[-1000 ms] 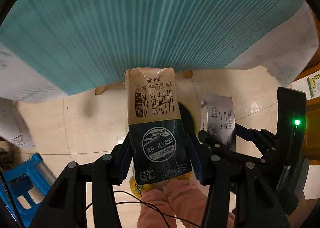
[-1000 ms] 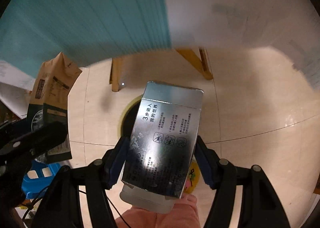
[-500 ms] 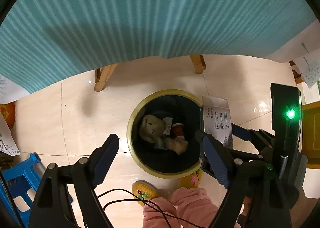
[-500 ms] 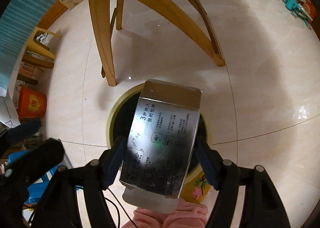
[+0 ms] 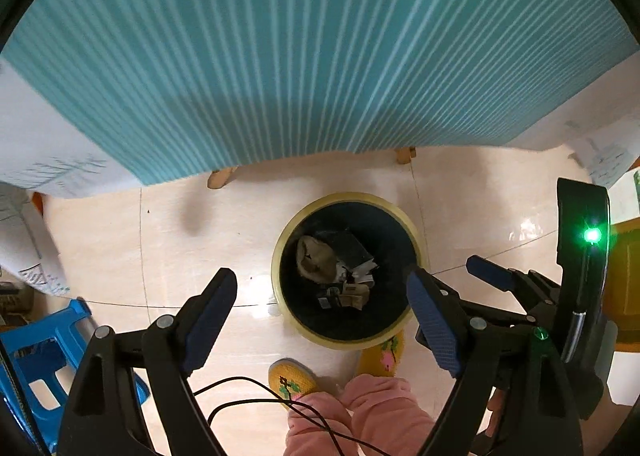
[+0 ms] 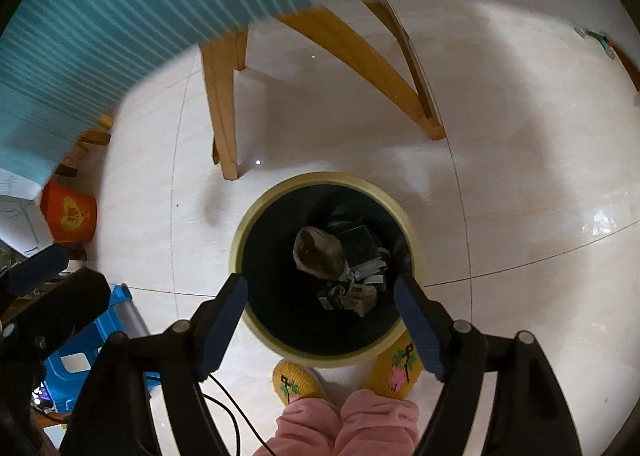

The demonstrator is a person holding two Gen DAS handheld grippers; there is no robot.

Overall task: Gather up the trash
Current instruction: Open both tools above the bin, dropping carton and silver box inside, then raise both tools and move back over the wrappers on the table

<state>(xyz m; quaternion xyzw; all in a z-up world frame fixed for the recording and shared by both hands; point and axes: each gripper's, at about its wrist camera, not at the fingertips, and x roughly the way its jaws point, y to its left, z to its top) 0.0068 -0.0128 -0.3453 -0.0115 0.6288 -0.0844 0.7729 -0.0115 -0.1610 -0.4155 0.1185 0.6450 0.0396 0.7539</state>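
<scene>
A round bin [image 5: 282, 252] [image 6: 240, 232] with a yellow rim and a dark inside stands on the floor right below both grippers. In it lie a brown crumpled lump [image 5: 316, 262] [image 6: 316, 252], the dark silver box [image 5: 350, 248] [image 6: 358, 240] and the milk carton [image 5: 344, 298] [image 6: 346, 298]. My left gripper [image 5: 320, 280] hangs open above the bin with nothing between its fingers. My right gripper [image 6: 320, 286] is above the bin too; its jaws are opening and hold nothing. One of the right gripper's blue pads [image 5: 490, 276] shows at the right of the left wrist view.
A table with a teal striped cloth [image 5: 320, 56] and wooden legs [image 6: 222, 104] stands just beyond the bin. A blue stool [image 5: 36, 360] and an orange box [image 6: 68, 212] are to the left. A person's yellow slippers [image 6: 294, 382] and pink trouser legs [image 6: 344, 424] touch the bin's near side.
The left jaws opened and the milk carton dropped into the bin. The right jaws then let go of the silver box, which now lies in the bin as well.
</scene>
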